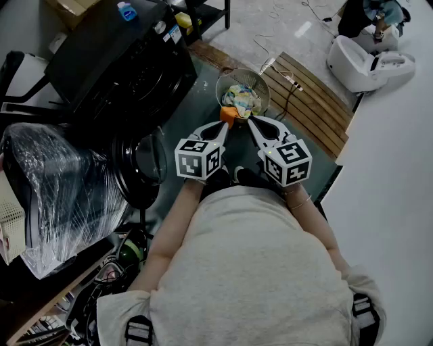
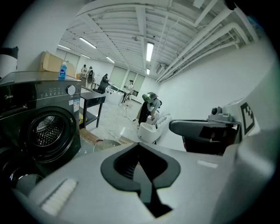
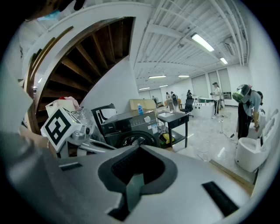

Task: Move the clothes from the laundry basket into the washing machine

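A round wire laundry basket (image 1: 242, 93) holding several clothes (image 1: 243, 99) stands on the floor ahead of me, an orange piece (image 1: 229, 113) at its near rim. The black washing machine (image 1: 118, 67) is to the left, its round door (image 1: 145, 165) swung open. My left gripper (image 1: 226, 126) and right gripper (image 1: 249, 122) are side by side just short of the basket, both shut and empty. In the left gripper view the drum (image 2: 47, 130) is at left, the basket (image 2: 106, 144) beyond the shut jaws. The right gripper view has the machine (image 3: 130, 127) ahead.
A bulky item wrapped in plastic film (image 1: 57, 182) sits left of the open door. Wooden planks (image 1: 312, 105) lie right of the basket, with a white appliance (image 1: 369, 62) beyond. A blue detergent bottle (image 1: 126, 11) stands on the machine. People work far back in the hall.
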Demonstrator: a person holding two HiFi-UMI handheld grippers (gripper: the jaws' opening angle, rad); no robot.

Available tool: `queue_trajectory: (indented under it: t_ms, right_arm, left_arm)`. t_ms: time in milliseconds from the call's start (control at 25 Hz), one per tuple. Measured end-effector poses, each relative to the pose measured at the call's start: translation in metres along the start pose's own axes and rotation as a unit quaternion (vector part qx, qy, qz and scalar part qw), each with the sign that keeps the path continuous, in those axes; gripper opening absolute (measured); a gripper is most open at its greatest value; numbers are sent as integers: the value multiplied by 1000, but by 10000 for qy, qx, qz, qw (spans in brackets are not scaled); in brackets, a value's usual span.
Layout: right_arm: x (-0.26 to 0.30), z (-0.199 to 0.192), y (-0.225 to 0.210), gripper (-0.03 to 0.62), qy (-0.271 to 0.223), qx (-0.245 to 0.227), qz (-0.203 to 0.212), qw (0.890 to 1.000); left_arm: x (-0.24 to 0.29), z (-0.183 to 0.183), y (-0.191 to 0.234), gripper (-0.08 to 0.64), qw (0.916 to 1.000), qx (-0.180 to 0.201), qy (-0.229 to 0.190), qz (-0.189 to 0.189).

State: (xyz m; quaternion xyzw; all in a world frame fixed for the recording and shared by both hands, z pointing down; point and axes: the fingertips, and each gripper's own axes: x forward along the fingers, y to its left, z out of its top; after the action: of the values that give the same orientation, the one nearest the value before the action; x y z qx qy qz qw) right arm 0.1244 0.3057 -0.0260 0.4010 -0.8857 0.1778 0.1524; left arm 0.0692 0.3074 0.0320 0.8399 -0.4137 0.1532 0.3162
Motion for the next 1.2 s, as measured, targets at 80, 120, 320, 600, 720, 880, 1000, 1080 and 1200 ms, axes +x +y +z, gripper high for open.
queue_trajectory:
  t_ms: [80, 120, 320, 600, 720, 880, 1000, 1080, 1200]
  right_arm:
    - [1, -2, -1, 8, 42, 13, -4, 10000]
    - [2, -3, -1, 8, 58, 24, -9, 10000]
    - [7, -7, 0, 8, 92, 72, -15, 9999]
    - [17, -4, -2, 8, -8, 327, -198, 9993]
    - [19, -1, -6, 8, -103, 494, -333, 9982]
    - [25, -3, -3, 8, -91, 557, -457, 9974]
    - [33, -7, 3, 8, 33, 549, -361, 9978]
    - [38, -12, 6, 8, 169, 541, -285, 9980]
    - [46, -21, 4, 8, 349, 588, -215, 9974]
  left_arm:
    - [0, -1, 3, 9, 10000, -43, 17, 28]
    - [0, -2, 4, 9, 10000, -63, 24, 41]
    - [0, -5, 12, 9, 9999, -117, 62, 76]
    - [-1, 3, 26, 9, 10000, -70, -6, 44]
    - [-5, 6, 33, 9, 10000, -58, -66, 18]
    - [-8, 2, 45, 9, 9999, -134, -8, 23]
    - [-8, 1, 54, 9, 9997, -219, 5, 52]
    - [-7, -1, 58, 9, 9997, -252, 47, 56]
    - [-3, -6, 63, 9, 9994, -301, 127, 73]
